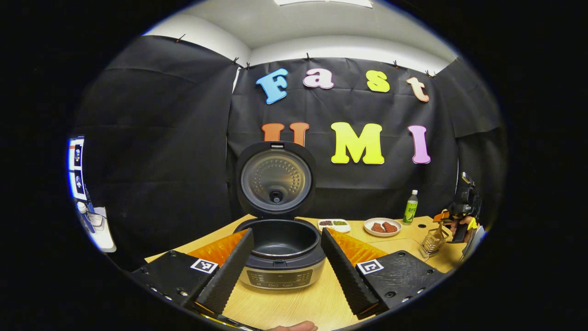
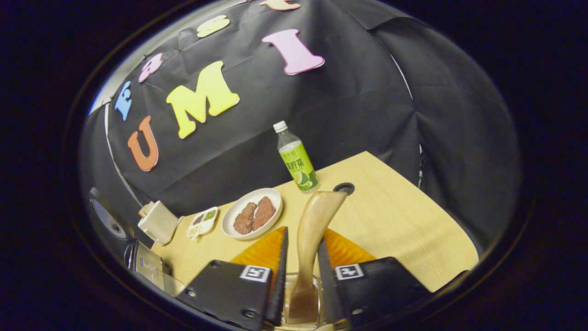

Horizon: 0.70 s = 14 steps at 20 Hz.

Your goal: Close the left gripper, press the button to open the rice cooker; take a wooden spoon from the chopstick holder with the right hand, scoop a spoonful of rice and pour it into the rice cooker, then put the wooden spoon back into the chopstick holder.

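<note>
Currently we have the left gripper (image 1: 285, 257) spread wide, its fingers either side of the rice cooker (image 1: 282, 257) in the left gripper view, not touching it. Cooker lid (image 1: 275, 180) is up, standing upright at the far side; the inner pot looks dark, and we can't tell if any rice is in it. Cooker sits on the wooden table (image 1: 298, 303), near edge.

Far right in that view, the wire chopstick holder (image 1: 433, 242) stands on the table, with the right gripper just behind and above it.

In the right gripper view, our right gripper (image 2: 301, 285) is clamped on the wooden spoon (image 2: 312, 239), both fingers pressing its handle, bowl end pointing away towards the far side. Beyond it: a plate of meat (image 2: 251, 214), a green bottle (image 2: 296, 158) to its right, a small sauce dish (image 2: 202, 222) to its left.
</note>
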{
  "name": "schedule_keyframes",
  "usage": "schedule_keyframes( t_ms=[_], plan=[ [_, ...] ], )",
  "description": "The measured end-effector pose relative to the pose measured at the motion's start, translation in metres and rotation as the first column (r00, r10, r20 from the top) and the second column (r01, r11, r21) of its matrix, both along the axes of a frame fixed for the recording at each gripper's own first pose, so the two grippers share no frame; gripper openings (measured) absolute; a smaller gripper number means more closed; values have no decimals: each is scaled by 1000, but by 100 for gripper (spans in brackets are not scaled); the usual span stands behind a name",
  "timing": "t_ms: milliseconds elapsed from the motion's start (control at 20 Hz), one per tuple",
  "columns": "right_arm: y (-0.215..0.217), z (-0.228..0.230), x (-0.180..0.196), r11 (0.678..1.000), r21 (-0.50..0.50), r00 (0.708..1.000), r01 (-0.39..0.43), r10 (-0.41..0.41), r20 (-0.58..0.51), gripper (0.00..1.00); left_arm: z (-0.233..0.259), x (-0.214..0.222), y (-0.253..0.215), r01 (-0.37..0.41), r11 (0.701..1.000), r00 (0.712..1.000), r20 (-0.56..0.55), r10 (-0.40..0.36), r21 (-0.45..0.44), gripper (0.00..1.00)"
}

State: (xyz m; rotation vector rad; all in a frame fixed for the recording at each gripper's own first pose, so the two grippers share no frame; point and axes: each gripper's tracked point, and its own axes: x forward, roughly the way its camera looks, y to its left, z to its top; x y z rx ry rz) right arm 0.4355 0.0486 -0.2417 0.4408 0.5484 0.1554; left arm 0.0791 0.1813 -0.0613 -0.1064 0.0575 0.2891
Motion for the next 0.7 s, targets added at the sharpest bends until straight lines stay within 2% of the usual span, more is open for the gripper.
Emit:
schedule_keyframes(
  t_ms=[50, 100, 250, 450, 700],
  plan=[
    [0, -1, -2, 1000, -26, 1000, -7, 7, 3, 29, -3, 0, 1, 2, 1000, 1000, -8, -2, 2, 95],
    [0, 5, -10, 999, -52, 1000, -17, 18, 21, 22, -6, -2, 3, 1, 1000, 1000, -13, -1, 6, 94],
    [8, 29, -27, 991, -125, 995, -37, 48, 85, 19, -8, -7, 9, -2, 1000, 1000, -8, 2, 3, 95],
    [11, 73, -53, 988, -157, 983, 2, 27, 180, 19, -3, -20, 11, 10, 1000, 1000, 15, -9, -16, 94],
    [13, 128, -89, 978, -191, 952, 80, -18, 307, 19, 10, -47, 20, 16, 1000, 997, 73, -15, -17, 94]
  ],
)
